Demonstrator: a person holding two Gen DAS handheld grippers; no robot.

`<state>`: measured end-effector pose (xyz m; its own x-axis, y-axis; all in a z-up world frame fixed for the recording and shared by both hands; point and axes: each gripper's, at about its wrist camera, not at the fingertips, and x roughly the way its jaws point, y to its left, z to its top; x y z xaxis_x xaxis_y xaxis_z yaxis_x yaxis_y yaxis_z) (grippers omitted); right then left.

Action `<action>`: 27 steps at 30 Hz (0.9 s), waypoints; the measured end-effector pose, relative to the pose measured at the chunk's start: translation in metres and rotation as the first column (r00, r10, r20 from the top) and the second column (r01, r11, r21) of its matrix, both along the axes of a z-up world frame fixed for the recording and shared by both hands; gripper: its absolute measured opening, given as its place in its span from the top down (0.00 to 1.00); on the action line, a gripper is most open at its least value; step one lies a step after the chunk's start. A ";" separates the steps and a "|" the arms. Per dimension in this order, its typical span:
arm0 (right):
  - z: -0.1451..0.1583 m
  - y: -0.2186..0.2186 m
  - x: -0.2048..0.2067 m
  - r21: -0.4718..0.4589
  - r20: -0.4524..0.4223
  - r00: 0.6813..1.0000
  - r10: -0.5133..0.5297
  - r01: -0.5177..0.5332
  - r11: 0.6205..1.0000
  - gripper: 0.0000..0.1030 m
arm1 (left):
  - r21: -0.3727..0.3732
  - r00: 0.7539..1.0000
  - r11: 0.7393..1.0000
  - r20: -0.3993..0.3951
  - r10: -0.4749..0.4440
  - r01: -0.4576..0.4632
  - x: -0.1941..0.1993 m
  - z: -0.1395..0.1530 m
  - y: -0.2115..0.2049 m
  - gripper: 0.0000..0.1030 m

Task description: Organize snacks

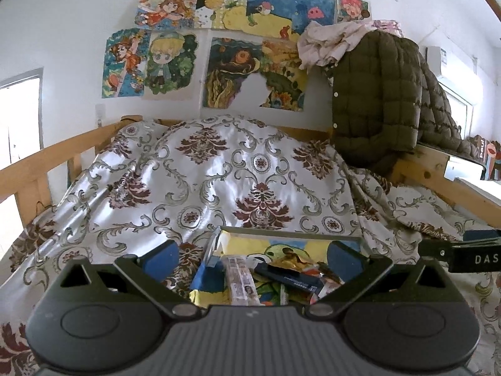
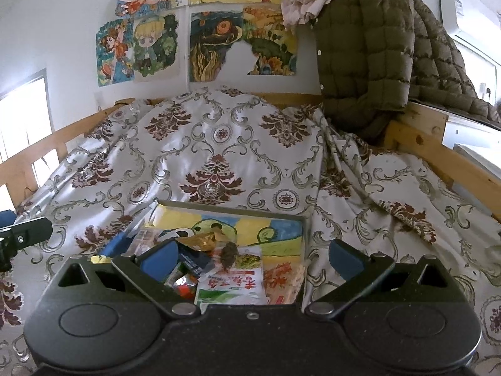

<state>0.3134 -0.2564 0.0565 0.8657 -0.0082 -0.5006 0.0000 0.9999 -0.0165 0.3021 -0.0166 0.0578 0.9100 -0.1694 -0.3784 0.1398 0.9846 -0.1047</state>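
1. The left gripper (image 1: 252, 258) is seen with jaws spread wide and nothing held; it is poised above the near end of a shallow tray (image 1: 291, 233).
2. The right gripper (image 2: 252, 258) is likewise found open and empty; its blue pads (image 2: 158, 258) are noted over the same tray (image 2: 231, 210).
3. Snack packets are recorded piled inside the tray: a white and green packet (image 2: 231, 285), a gold wrapper (image 2: 203, 239), a dark blue packet (image 1: 291, 277).
4. The tray is seen resting on a patterned bedspread (image 1: 219, 172), within a wooden bed frame (image 1: 47, 163); a quilted olive jacket (image 1: 379, 94) is noted hanging at the right; drawings (image 1: 231, 40) are fixed to the wall behind.
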 end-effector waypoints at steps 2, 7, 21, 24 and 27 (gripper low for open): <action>0.001 0.002 -0.006 -0.001 0.003 1.000 0.001 -0.001 1.000 0.01 | -0.009 1.000 1.000 0.002 0.004 -0.004 -0.005 0.002 0.003 0.00; 0.002 0.007 -0.023 -0.002 0.007 1.000 0.005 -0.005 1.000 0.01 | -0.015 1.000 1.000 0.021 0.016 -0.015 -0.022 0.005 0.008 0.00; -0.007 0.013 -0.067 0.012 0.018 1.000 -0.013 0.013 1.000 0.01 | -0.049 0.999 0.998 -0.008 0.036 -0.036 -0.057 -0.008 0.022 0.00; -0.009 0.013 -0.075 0.015 0.015 1.000 -0.020 0.020 1.000 0.01 | -0.039 0.999 0.999 -0.013 0.035 -0.036 -0.065 -0.011 0.022 0.00; -0.012 0.014 -0.085 0.012 0.018 1.000 -0.024 0.024 1.000 0.01 | -0.027 0.999 0.999 -0.013 0.034 -0.034 -0.073 -0.014 0.022 0.00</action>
<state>0.2285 -0.2425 0.0440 0.8743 -0.0229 -0.4848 0.0239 0.9997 -0.0041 0.2295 0.0054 0.0441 0.9107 -0.1487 -0.3853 0.1048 0.9856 -0.1327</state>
